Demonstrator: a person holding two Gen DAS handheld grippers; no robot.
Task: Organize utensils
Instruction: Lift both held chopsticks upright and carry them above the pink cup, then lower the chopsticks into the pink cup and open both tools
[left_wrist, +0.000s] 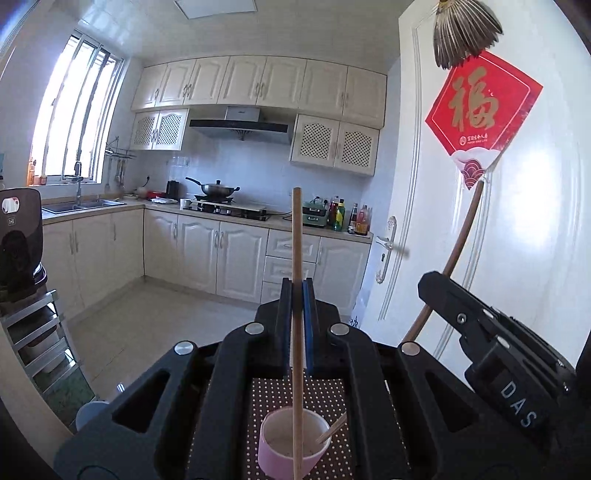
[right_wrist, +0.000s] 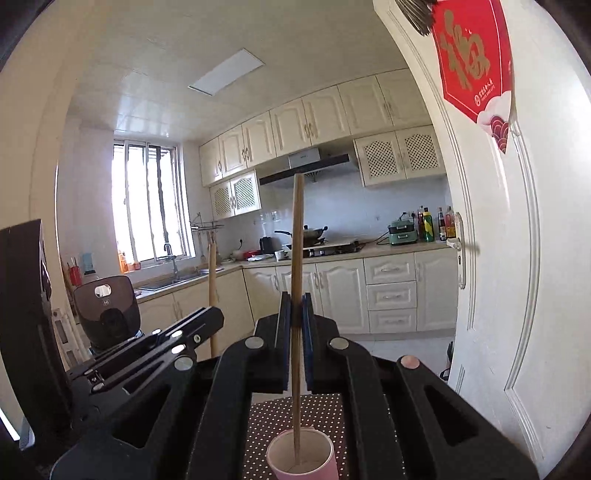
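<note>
Both jaws are clamping one chopstick each, left gripper and right gripper; you are holding them above the pink cup, neither dropped in yet.

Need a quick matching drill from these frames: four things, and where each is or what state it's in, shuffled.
Things:
1. cup
2. wok
3. red sign
4. right claw

Place or state:
A. on the white door
B. shut on a chopstick
C. on the stove
D. on the dotted mat

Pairs: 1-D, 2-C, 3-A, 4-B
</note>
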